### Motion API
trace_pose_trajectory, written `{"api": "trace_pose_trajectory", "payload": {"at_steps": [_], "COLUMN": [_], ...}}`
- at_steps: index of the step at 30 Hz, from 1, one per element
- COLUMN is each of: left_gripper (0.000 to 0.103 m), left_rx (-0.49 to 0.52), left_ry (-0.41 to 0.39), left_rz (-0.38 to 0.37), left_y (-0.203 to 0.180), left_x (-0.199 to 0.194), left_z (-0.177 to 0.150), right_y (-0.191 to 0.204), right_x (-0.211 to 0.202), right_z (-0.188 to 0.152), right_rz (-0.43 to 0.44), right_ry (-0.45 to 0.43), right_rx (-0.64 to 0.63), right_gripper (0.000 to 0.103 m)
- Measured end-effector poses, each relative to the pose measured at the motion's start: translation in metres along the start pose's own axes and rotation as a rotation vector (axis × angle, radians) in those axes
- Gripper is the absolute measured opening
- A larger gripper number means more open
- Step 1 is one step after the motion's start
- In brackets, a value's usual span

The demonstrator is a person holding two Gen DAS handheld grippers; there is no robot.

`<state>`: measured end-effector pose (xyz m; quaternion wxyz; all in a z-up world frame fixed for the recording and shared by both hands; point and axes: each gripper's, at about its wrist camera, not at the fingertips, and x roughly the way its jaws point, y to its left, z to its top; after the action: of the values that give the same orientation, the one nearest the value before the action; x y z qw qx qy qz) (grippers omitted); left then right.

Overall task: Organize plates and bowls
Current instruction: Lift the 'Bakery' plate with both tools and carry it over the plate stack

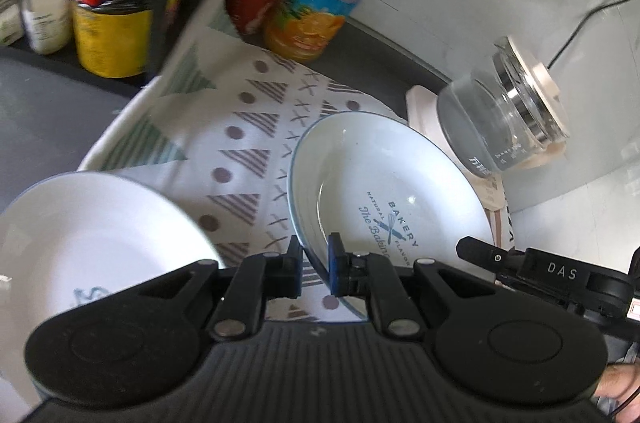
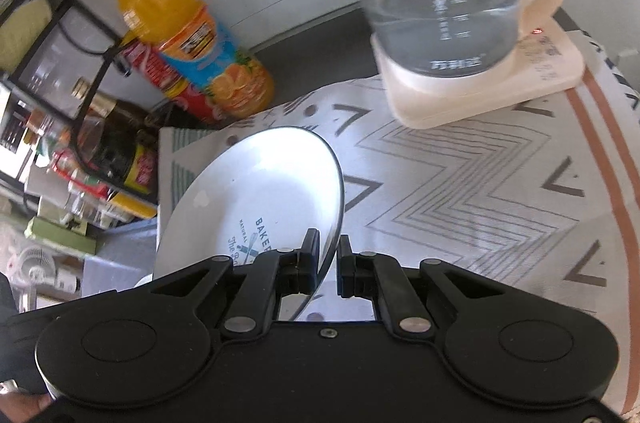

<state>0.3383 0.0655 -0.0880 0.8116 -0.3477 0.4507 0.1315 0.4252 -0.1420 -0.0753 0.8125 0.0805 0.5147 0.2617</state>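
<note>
Both claws are clamped on the same white bowl (image 1: pixel 384 191), which is printed with a blue bakery logo. The left claw (image 1: pixel 314 269) pinches the bowl's near rim, its blue pads (image 1: pixel 333 269) on the edge. The right claw (image 2: pixel 329 269) grips the opposite rim, with the bowl tilted up to its left. A second white plate (image 1: pixel 92 235) sits left of the left claw. Ahead stand a glass kettle (image 2: pixel 444 3) and an orange juice bottle (image 2: pixel 192 39), above a patterned cloth (image 2: pixel 460 191).
</note>
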Motion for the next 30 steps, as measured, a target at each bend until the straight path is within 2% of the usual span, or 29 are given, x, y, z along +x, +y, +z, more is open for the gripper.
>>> {"api": "trace_pose_trajectory", "payload": {"at_steps": [14,30], "left_gripper": [0.01,0.01], "left_rx": [-0.094,-0.244], "left_ry": [-0.088,-0.129], "left_rz": [0.045,0.112], "left_y": [0.049,0.11], "left_x": [-0.043,-0.081], "left_z": [-0.026,-0.068], "right_y": [0.047,0.103], "right_x": [0.007,0.027], "right_z": [-0.023,-0.066], "right_rz": [0.069,0.102], "right_ry": [0.031,0.117], "right_rx": [-0.122,-0.245], "right_gripper": [0.008,0.008]}}
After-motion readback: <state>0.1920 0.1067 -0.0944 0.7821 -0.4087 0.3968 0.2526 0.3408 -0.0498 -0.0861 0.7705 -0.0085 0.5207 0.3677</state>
